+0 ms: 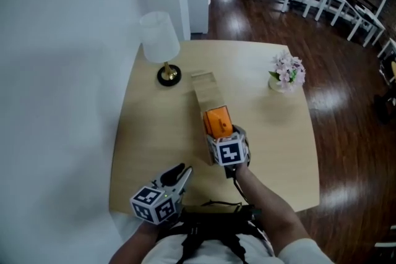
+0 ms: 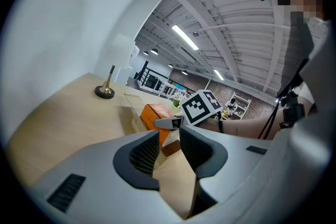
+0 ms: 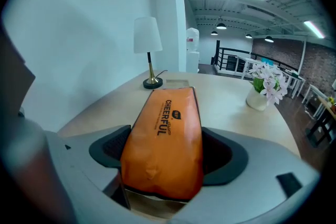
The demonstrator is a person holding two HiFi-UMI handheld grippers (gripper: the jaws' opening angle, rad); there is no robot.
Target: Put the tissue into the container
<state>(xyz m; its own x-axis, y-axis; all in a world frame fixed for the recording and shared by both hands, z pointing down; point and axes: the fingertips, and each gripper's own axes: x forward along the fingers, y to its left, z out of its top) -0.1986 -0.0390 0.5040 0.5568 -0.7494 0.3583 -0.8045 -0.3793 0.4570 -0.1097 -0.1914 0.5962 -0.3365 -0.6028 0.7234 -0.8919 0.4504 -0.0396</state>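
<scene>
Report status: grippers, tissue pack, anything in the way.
Left gripper open, empty. Right gripper shut on orange tissue pack, at clear container's near end; in or not, cannot tell. Lamp and flower vase stand off to the sides.

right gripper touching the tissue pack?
Touching. The right gripper view shows the tissue pack lying between the jaws of the right gripper, with its sides pressed against both.
</scene>
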